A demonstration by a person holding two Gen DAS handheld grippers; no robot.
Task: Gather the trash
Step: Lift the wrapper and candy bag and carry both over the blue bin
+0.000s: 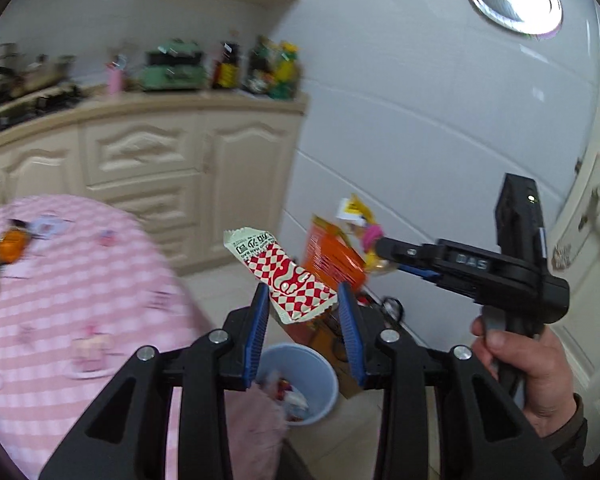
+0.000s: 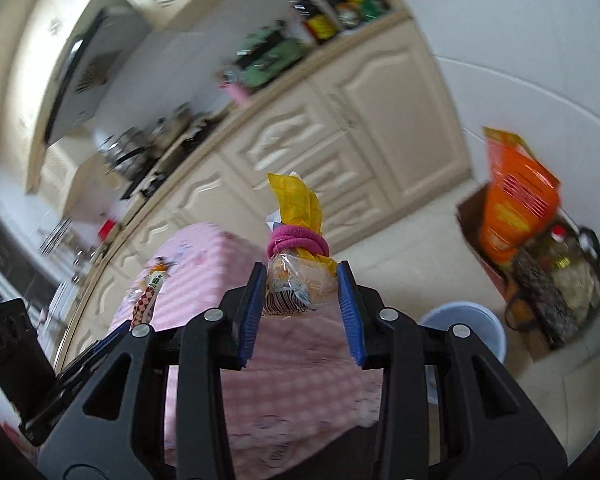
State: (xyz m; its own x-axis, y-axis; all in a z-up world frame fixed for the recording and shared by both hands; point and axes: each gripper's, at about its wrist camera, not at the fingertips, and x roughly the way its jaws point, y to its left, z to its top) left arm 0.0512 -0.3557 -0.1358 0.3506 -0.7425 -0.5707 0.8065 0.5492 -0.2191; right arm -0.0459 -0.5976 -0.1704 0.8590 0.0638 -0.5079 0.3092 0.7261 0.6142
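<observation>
1. The left gripper (image 1: 303, 300) has its jaws closed on a red-and-white checkered snack wrapper (image 1: 282, 274). The wrapper sticks up and leftward out of the blue pads, in the air past the bench's rounded edge.
2. Directly below that gripper, a pale blue waste bin (image 1: 300, 380) stands on the tiled floor, just beside the bench edge. Some wrappers lie inside it.
3. The right gripper (image 2: 302, 300) has its jaws clamped on a clear bag of bread (image 2: 300, 284). The bag's yellow top is tied off with a pink hair band (image 2: 298, 242).
4. In the left wrist view, a hand (image 1: 528, 368) holds the right gripper's handle at the right side, with the bag at its tip.
5. The bench (image 1: 60, 304) wears a pink checked cloth. An orange wrapper (image 1: 10, 244) lies near its far left edge.
6. An orange box (image 2: 514, 208) stands in a cardboard carton on the floor by the white wall, beyond the bin.
7. Cream kitchen cabinets (image 1: 148, 160) run behind, their worktop crowded with bottles and a green appliance.
</observation>
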